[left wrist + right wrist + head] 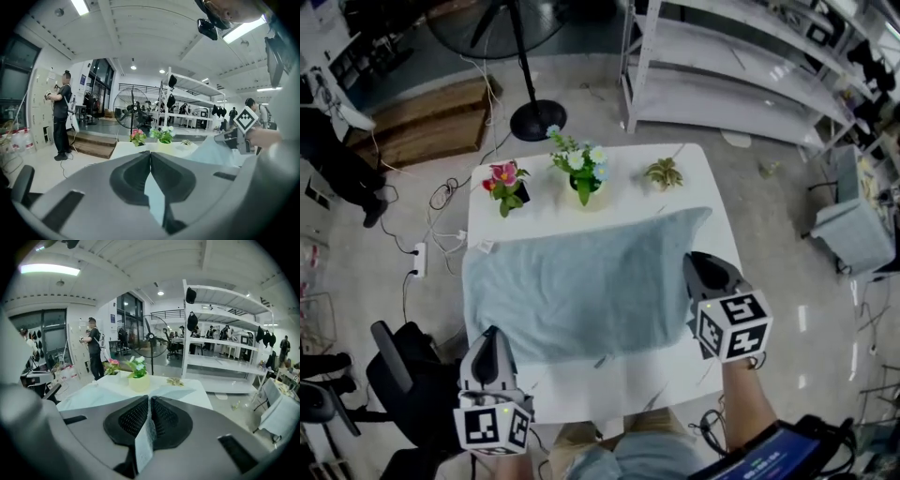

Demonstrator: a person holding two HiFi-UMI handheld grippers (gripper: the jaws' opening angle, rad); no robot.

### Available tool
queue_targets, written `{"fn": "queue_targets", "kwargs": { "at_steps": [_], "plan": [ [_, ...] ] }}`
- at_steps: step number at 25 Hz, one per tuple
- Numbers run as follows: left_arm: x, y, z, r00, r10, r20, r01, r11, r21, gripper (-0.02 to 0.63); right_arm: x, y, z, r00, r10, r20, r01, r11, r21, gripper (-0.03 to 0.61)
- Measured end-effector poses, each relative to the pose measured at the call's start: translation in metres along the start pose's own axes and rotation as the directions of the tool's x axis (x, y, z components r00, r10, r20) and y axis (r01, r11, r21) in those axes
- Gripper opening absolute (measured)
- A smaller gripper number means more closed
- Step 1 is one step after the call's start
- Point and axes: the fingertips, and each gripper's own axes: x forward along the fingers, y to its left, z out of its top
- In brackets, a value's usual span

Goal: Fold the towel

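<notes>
Left tool (490,333), right tool (694,261), both pinching soft blue towel (581,277)

A towel (581,281) is spread over the table (705,180), met by the left gripper (492,333) at seven o'clock and the right gripper (694,264) at four; potted plants (581,169) are lined at twelve.
</notes>
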Motion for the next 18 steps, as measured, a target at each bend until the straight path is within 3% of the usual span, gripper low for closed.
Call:
{"fn": "queue_targets", "kwargs": {
  "at_steps": [8,18],
  "plan": [
    [-0.069,0.086,-0.002,0.995,0.089,0.054,-0.086,0.995,-0.059,0.008,0.027,0.137,0.04,0.993,0.111,0.044,-0.105,0.987,-0.122,0.037],
    [-0.127,0.18,-0.018,0.977,0.207,0.059,-0.199,0.973,-0.115,0.009,0.066,0.277,0.058,0.97,0.235,0.061,-0.221,0.96,-0.17,0.037]
  ]
}}
